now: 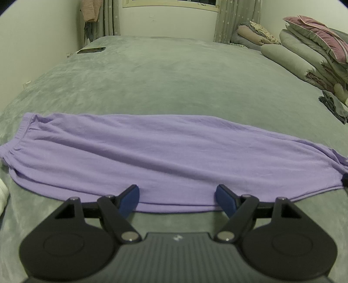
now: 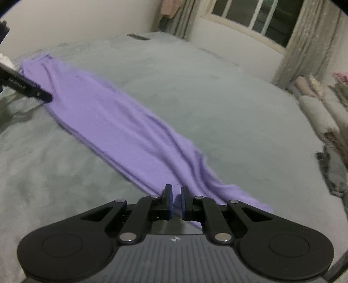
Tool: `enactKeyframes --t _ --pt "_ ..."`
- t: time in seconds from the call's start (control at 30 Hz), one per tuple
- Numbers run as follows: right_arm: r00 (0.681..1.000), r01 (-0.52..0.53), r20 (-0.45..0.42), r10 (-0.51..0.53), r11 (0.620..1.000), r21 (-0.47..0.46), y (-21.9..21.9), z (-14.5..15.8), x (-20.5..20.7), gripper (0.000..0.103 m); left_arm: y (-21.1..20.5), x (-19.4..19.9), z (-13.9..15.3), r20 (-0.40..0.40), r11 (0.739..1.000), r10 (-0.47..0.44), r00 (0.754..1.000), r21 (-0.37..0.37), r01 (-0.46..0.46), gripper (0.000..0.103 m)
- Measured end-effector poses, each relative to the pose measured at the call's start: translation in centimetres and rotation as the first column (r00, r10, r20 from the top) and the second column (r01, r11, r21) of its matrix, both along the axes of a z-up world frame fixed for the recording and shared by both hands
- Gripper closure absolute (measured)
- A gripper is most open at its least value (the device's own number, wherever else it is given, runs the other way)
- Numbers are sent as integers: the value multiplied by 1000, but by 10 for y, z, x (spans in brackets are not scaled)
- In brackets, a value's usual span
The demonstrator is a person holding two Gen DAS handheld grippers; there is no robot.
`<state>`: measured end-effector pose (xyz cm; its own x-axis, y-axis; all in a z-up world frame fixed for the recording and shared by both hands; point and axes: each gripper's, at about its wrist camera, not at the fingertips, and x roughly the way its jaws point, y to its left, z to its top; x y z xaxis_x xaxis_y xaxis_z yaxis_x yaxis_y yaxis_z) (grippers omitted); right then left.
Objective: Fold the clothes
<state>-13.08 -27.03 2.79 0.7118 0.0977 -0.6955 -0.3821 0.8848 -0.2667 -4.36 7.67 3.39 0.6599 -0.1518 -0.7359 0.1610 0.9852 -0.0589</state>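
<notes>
Nearest in the left wrist view, the left gripper (image 1: 177,199) points down at the near edge of a pair of purple trousers (image 1: 152,152). Its jaws stand wide, with the trousers' folded hem edge lying between the two blue pads, which do not press on it.

The trousers lie flat on a bed (image 1: 163,76) covered in a grey plush blanket. They are folded lengthwise, one leg over the other, into one long band. In the left view the long axis runs straight across from side to side: the gathered waistband (image 1: 19,135) is at the left end and the leg cuffs reach the right edge of the picture.

In the right wrist view, the right gripper (image 2: 176,201) sits at the cuff end of the trousers (image 2: 121,128). Its jaws are narrow, nearly together, with only a thin gap between the pads; whether cloth is pinched there I cannot tell. From here the band runs away on a diagonal, from the cuffs close by to the waistband at the far left, where the left gripper's black finger (image 2: 28,89) shows at the cloth's edge.

Further off, a dark phone (image 1: 92,50) lies near the bed's far left corner. Folded quilts (image 1: 315,54) are stacked along the right side. Beyond the bed are a window (image 2: 256,19) and pale curtains (image 2: 304,48).
</notes>
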Motion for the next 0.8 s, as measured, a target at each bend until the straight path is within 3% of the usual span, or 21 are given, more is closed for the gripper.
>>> enactKeyframes --t 0.1,0.27,0.37,0.43,0.53,0.8 --pt "1000 16 9 -16 999 31 -6 0 3 94 0 0 0 0 1000 -1 1000 1 1 26" --pt "978 146 135 -158 985 95 -23 14 21 88 0 0 -1 1 1000 -2 1000 3 2 25" --pt "970 203 112 -214 974 98 -32 6 39 83 -1 0 -1 2 1000 -3 1000 5 3 25" --pt "984 167 53 -173 981 98 -32 0 42 83 -2 0 -1 3 1000 -5 1000 7 5 24" --pt "994 104 33 -108 989 102 -27 5 30 83 -3 0 -2 5 1000 -8 1000 14 8 24" --pt "997 71 -19 -70 996 49 -19 4 19 83 -2 0 -2 6 1000 -12 1000 14 12 23"
